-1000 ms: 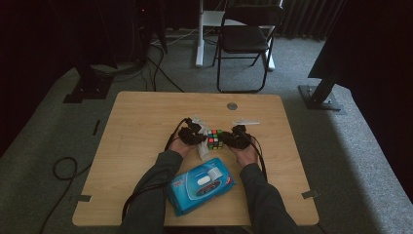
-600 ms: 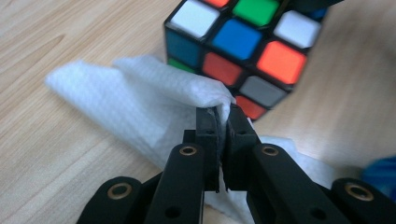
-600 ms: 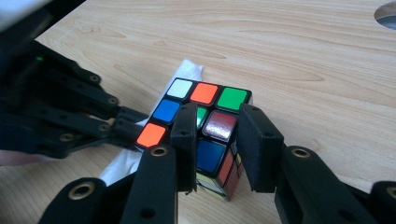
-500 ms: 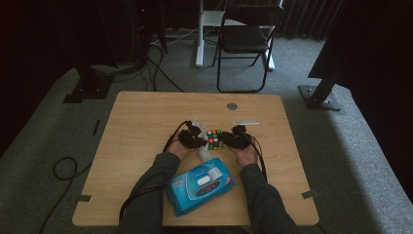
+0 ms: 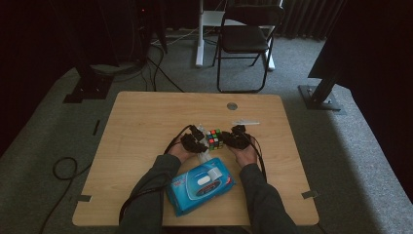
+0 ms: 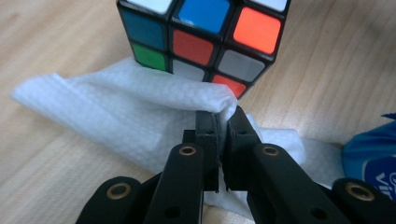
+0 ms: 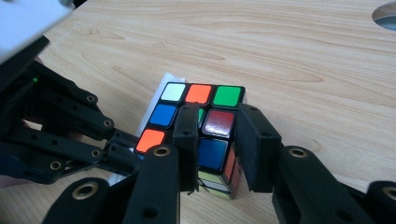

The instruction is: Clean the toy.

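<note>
Pinching a fold of white wet wipe (image 6: 140, 107) between jaws pressed nearly together, the left tool (image 6: 222, 122) has its cloth just under the Rubik's cube (image 6: 205, 37), touching its lower edge. Opposite it, the right tool (image 7: 219, 126) stands spread around a corner of the cube, steadying it on the tabletop (image 5: 146, 122). Wiping looks barely begun; most faces remain. Behind both tools lies the blue wipes pack (image 5: 199, 185).

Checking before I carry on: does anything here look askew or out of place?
Little stands out. The white wet wipe, pinched in the left gripper, lies crumpled and partly tucked under the scrambled colour cube. The right gripper straddles one corner of the cube, not its middle.
</note>
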The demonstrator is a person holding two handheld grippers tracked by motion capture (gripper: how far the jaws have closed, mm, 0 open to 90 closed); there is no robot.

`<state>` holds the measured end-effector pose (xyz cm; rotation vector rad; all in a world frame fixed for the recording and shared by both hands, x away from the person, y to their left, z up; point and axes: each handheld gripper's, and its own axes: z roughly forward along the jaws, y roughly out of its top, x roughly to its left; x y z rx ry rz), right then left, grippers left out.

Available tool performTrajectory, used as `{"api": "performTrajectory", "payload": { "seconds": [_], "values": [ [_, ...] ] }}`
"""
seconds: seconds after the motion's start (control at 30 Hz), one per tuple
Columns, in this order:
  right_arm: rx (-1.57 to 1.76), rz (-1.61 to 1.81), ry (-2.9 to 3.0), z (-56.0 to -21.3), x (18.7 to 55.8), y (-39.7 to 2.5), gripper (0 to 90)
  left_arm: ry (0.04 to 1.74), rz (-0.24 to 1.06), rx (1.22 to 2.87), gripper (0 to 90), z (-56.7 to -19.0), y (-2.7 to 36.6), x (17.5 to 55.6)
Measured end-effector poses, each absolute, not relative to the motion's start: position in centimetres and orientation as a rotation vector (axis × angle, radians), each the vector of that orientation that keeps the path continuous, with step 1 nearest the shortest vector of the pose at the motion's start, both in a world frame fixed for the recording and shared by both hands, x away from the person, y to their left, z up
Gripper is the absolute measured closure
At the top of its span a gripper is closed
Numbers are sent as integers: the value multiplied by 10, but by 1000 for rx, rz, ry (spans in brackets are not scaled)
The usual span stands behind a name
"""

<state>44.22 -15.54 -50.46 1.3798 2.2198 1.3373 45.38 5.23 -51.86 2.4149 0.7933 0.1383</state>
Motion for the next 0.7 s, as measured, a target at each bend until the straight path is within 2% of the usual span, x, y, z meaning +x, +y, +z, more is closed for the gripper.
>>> {"api": "performTrajectory", "payload": {
  "seconds": [0.1,0.3,0.7],
  "values": [
    [1379,1326,2223,-504,442,-155,703,823,162,2378,862,-516,54,455],
    [1345,1307,2263,-502,438,-154,642,884,212,2298,859,-509,60,460],
    [1356,1307,2250,-503,439,-153,643,713,143,2360,861,-493,59,432]
  ]
}}
